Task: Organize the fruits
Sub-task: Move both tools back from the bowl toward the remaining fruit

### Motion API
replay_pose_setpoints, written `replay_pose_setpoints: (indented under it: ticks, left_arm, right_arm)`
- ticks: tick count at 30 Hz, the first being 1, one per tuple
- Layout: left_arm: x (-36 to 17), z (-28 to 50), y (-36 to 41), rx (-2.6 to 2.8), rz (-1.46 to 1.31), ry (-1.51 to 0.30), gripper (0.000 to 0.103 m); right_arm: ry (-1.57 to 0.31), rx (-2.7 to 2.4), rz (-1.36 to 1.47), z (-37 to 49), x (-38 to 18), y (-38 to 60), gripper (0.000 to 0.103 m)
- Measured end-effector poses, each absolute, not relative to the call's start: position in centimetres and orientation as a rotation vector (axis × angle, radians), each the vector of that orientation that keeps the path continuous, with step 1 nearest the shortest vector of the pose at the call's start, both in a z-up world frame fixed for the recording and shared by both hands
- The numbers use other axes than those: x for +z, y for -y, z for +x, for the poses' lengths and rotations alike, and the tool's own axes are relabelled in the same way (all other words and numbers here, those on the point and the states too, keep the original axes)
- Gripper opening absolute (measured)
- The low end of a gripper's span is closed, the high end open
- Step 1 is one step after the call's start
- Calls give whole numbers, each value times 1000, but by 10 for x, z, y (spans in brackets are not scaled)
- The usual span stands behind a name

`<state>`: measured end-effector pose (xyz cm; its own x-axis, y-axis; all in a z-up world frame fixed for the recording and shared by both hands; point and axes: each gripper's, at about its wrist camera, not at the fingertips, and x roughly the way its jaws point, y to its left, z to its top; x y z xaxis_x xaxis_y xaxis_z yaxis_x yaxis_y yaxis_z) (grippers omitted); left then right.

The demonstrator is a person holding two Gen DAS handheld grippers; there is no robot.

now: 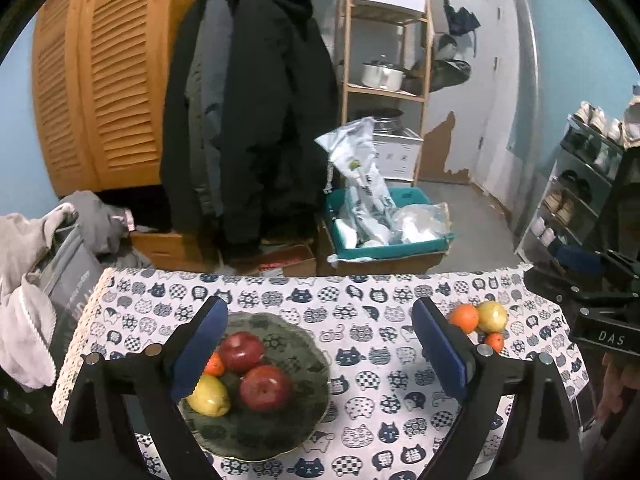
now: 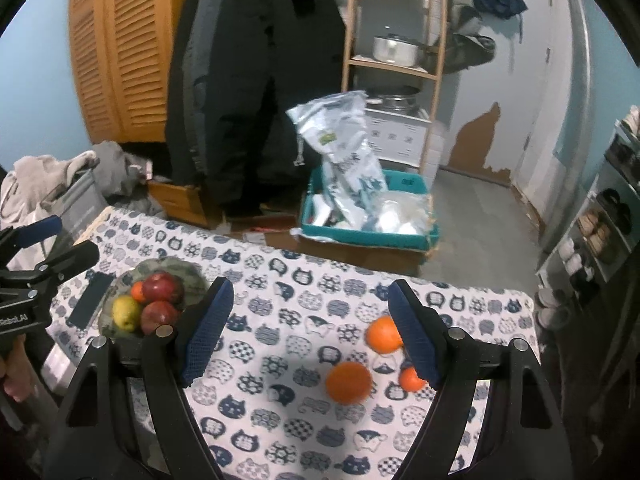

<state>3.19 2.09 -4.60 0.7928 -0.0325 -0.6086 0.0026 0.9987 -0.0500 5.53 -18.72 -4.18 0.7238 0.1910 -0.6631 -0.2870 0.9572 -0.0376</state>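
- Far left we've got the plate point(image 1: 308, 420) with two red apples point(image 1: 241, 351), a yellow pear point(image 1: 209, 399) and a little tangerine point(image 1: 214, 364) peeking out behind the finger, so that pile looks like where the fruit is meant to end up.
- Our left gripper point(image 1: 320, 356) sits right over that plate, jaws spread wide with nothing in them. The left blue pad overlaps the pear and tangerine in its own view, but we can't tell if it touches.
- Middle of the cat-print tablecloth point(image 2: 280, 360) is bare, so there's a free lane for carrying stuff across.
- Our right gripper point(image 2: 310, 334) is open too, about medium wide, empty.
- The loose fruit is on the right: a blurry orange point(image 2: 349, 383) lies between the right gripper's fingers, nearer the right one, a second orange point(image 2: 382, 335) is just beside the right pad, and a small tangerine point(image 2: 410, 380) is half hidden by it.
- Our guess for doing this well: take the blurry orange first since it's the clearest, centre the pads either side of its widest part, come down over it, and close gently so it doesn't squirt out and knock its neighbours rolling.
- Also keep the left gripper clear of the plate before we bring anything over.
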Motion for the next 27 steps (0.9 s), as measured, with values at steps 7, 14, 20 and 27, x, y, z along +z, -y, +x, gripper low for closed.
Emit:
replay_pose_setpoints:
  ticks: [7, 14, 20, 27]
  left_arm:
    - [-46, 36, 8, -62, -14, -668, 95]
    - [-49, 43, 35, -99, 8, -687, 95]
    - [-55, 51, 58, -136, 22, -717, 98]
    - [-72, 60, 86, -168, 69, -755, 99]
  right_arm:
    - [-726, 210, -122, 52, -45, 220, 80]
    - [-748, 167, -94, 53, -53, 244, 80]
    - [-761, 135, -77, 54, -59, 265, 80]
    - [-793, 94, -64, 59, -75, 288, 80]
